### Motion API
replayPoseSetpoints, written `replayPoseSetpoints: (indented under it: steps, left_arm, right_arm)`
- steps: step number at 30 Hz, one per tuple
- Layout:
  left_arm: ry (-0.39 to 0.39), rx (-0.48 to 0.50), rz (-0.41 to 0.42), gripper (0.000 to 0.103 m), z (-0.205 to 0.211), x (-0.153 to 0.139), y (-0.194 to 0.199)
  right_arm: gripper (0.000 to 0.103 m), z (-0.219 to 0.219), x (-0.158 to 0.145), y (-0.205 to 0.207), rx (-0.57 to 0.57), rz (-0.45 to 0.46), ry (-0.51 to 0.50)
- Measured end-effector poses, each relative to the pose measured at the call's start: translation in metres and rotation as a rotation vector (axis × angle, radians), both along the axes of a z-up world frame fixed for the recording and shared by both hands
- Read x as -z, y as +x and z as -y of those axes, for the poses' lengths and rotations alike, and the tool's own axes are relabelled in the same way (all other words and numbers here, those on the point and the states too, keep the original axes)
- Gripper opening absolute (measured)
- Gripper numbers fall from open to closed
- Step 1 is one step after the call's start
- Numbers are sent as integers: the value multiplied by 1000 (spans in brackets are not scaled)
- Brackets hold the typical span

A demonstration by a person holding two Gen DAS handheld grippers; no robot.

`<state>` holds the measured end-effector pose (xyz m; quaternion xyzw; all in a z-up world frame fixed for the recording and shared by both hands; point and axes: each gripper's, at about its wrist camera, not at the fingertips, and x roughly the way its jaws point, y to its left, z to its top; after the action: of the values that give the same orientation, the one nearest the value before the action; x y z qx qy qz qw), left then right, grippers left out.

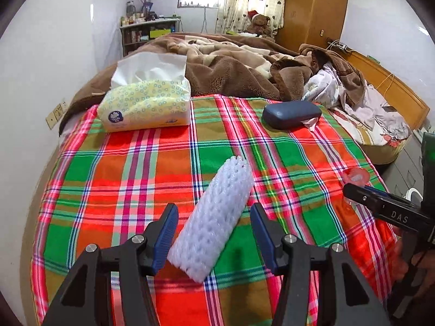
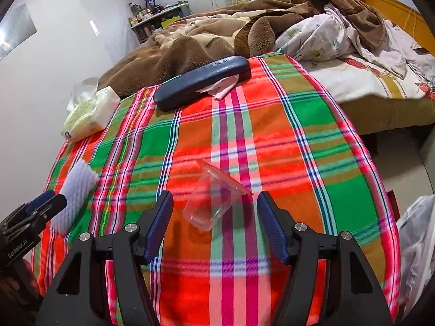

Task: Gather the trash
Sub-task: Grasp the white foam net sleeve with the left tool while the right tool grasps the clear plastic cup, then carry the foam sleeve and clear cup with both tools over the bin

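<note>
A white foam net sleeve (image 1: 214, 217) lies on the plaid cloth (image 1: 122, 179), reaching in between the blue pads of my left gripper (image 1: 213, 207). The jaws stand open around it; the left pad is close to its side, the right pad stands apart from it. In the right wrist view a clear plastic cup (image 2: 209, 206) lies on its side on the cloth, between the tips of my open right gripper (image 2: 214, 194), and neither pad touches it. The foam sleeve (image 2: 76, 187) and left gripper (image 2: 46, 201) show at the left edge there. The right gripper (image 1: 350, 190) shows in the left wrist view beside the cup (image 1: 356, 175).
A yellow tissue pack (image 1: 146, 106) and a dark blue glasses case (image 1: 292, 114) with a pink cloth under it lie farther back on the plaid cloth. Behind them lies a rumpled brown blanket (image 1: 231, 65). A white wall runs along the left. A pale plastic bag (image 2: 416, 244) hangs at the right.
</note>
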<state>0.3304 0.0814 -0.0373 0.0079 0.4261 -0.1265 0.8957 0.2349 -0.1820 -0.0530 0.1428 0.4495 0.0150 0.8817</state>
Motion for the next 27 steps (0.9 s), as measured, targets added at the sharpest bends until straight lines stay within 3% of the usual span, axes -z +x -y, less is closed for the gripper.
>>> replayPoseSetpoints:
  steps: [11, 15, 22, 27]
  left_arm:
    - [-11, 3, -25, 55, 1, 14, 17]
    - [-5, 13, -35, 55, 6, 17, 21]
    - [22, 18, -45, 36, 16, 22, 22]
    - [32, 20, -42, 32, 20, 20, 18]
  right_arm:
    - [60, -11, 1, 16, -20, 5, -57]
    - [47, -12, 1, 19, -14, 4, -91]
    - [47, -14, 1, 18, -21, 10, -97]
    - [46, -15, 1, 17, -25, 17, -88]
